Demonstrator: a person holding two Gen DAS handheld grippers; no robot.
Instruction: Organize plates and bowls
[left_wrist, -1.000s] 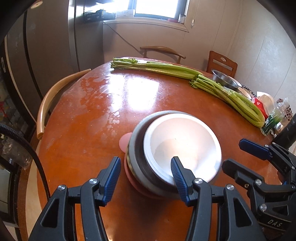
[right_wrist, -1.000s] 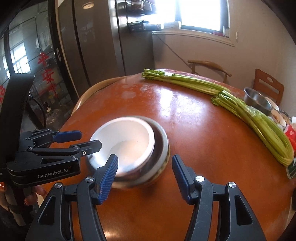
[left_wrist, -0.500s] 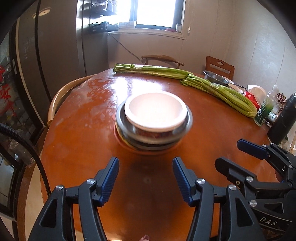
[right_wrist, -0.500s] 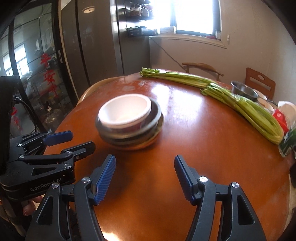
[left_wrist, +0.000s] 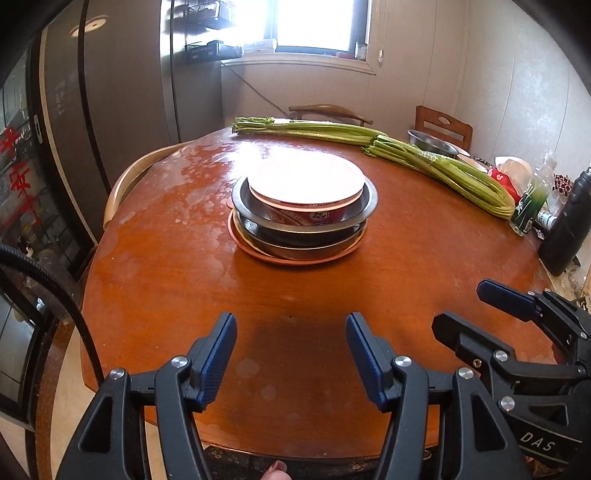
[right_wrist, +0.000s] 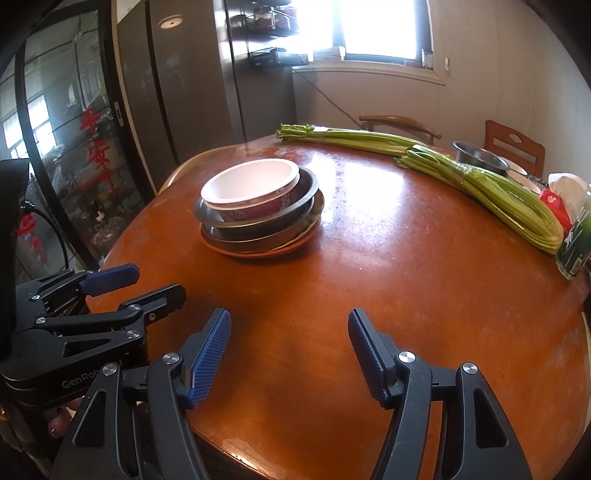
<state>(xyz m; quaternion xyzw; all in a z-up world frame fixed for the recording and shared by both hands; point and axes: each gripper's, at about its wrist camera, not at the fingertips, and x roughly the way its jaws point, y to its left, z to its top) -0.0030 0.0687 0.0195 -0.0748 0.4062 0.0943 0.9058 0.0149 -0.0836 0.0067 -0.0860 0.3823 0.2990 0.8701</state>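
A stack stands in the middle of the round wooden table: a white bowl with a red printed side on top, metal bowls beneath, and a pink plate at the bottom. The same stack shows in the right wrist view, with the white bowl on the metal bowls. My left gripper is open and empty above the near table edge, well short of the stack. My right gripper is open and empty beside it, also near the front edge.
Two long bundles of green celery lie across the far side of the table. A metal bowl, a red packet, a green bottle and a dark bottle crowd the right edge. Wooden chairs stand behind, and one at the left.
Both grippers have drawn back from the stack toward the near table edge. The left gripper, which had its fingers around the bowls' rim, is now clear of them.
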